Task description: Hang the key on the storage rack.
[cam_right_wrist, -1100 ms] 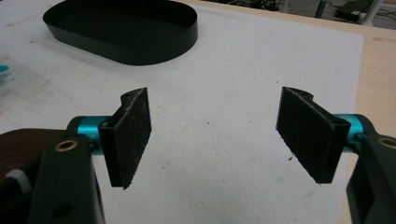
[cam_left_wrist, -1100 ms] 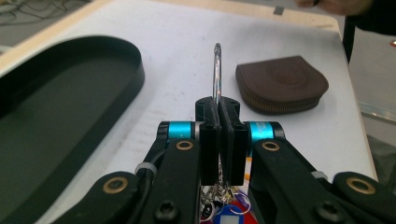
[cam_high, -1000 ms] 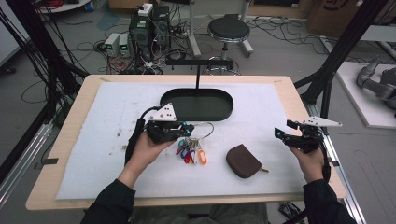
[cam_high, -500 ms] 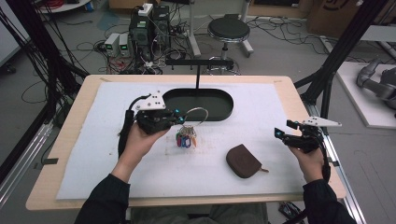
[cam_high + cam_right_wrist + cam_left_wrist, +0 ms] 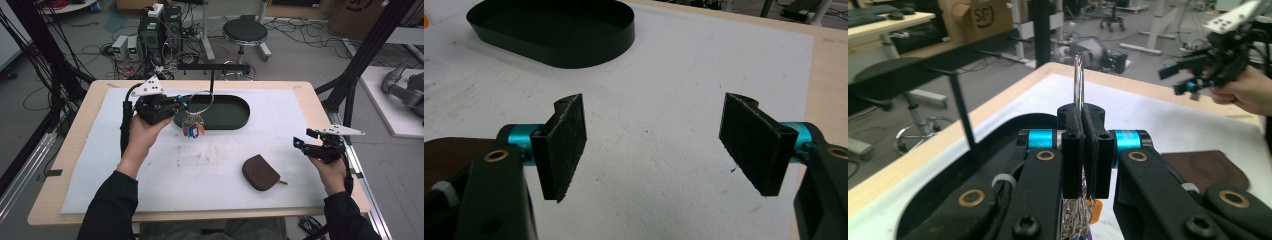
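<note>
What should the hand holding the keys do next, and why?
Probably carry the key ring a little farther toward the black hook stand. The left gripper is shut on the ring, the keys dangle above the dark oval tray, and the ring is not yet on the bar.

Both of the person's sleeves are dark, nearly black, and reach to the wrists. The left gripper (image 5: 184, 104) is a black tool with a grey three-cornered plate on top and a thick black cable that loops back along the forearm. Seen from its own camera, the arms are glossy black links with brass-coloured pivot bushings, black screw heads, a white cable tie, and bright blue cylinders behind the pads. The right gripper (image 5: 656, 145) is built the same way: black frame, grey triangular plate, blue metal collars. Its pads (image 5: 566, 145) are flat, rectangular, and faced with a rough, dark, felt-like surface.
</note>
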`<state>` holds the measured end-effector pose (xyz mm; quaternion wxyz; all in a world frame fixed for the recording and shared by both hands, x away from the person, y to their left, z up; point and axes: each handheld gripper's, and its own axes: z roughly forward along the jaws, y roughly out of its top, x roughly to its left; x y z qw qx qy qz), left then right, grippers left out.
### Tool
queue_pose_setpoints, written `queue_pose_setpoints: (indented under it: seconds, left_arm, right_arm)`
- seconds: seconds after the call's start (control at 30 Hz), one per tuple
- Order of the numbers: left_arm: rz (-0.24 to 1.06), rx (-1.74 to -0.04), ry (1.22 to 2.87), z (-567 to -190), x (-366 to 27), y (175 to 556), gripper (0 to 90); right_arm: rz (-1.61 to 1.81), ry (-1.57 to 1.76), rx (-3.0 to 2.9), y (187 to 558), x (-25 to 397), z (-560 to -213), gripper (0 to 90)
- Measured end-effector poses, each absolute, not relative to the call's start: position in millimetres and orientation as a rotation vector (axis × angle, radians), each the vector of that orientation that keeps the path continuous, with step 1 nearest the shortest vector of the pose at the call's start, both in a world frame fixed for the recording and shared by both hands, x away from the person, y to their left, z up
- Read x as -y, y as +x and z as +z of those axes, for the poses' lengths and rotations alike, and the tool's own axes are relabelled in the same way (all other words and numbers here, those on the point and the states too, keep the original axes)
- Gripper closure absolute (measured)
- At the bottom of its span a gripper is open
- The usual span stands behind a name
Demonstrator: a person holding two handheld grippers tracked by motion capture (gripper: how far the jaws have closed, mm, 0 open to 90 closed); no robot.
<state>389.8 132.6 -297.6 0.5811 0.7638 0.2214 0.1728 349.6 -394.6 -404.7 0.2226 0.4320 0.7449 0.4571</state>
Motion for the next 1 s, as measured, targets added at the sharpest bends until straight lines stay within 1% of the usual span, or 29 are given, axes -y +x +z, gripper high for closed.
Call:
queue_pose_setpoints:
  seconds: [0.23, 0.53, 0.63, 1.0]
  left_arm:
    - [0.445, -0.588, 1.757, -291.3, -143.2, 411.0, 86.8]
    - [0.492, -0.629, 1.73, -283.2, -146.5, 430.9, 86.8]
    - [0.493, -0.652, 1.717, -283.8, -147.7, 438.8, 86.8]
    - [0.491, -0.733, 1.75, -295.8, -151.1, 467.0, 87.0]
  right_arm:
    - [1.264, 1.2, -2.055, 349.7, 395.3, -404.7, 27.3]
    - [1.268, 1.201, -2.051, 349.6, 394.7, -404.7, 27.4]
    - [1.271, 1.202, -2.049, 349.5, 395.0, -404.4, 27.3]
    - [1.271, 1.21, -2.058, 351.6, 394.7, -405.9, 27.4]
